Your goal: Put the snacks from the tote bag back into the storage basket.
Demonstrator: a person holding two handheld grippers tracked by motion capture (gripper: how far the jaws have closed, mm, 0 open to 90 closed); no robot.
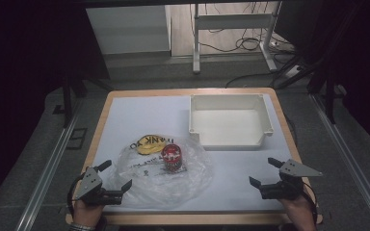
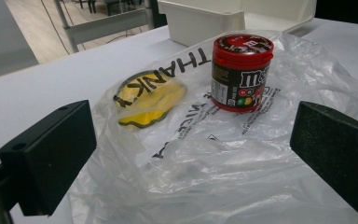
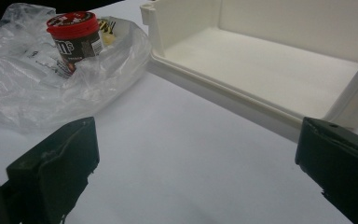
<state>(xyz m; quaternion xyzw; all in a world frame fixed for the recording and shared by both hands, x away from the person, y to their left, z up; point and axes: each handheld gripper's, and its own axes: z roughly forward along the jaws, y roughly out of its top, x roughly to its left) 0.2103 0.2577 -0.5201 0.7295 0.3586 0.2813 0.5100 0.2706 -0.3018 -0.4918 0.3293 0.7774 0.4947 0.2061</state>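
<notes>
White-covered surface (image 1: 149, 113) with wooden edge, dark room around, cables on floor beyond. Clear crumpled plastic bag with black print (image 1: 166, 185) lies front-left on surface. Red-lidded brown candy tub (image 1: 172, 157) stands upright on bag; yellow flat item (image 1: 149, 144) just beside it under bag film. Empty white plastic tray (image 1: 266, 115) at far right, well apart from bag. Left hand-held gripper (image 1: 117, 175) at bag's near-left edge, jaws apart, nothing clamped. Right hand-held gripper (image 1: 265, 172) front-right over bare surface, jaws wide apart, empty.
</notes>
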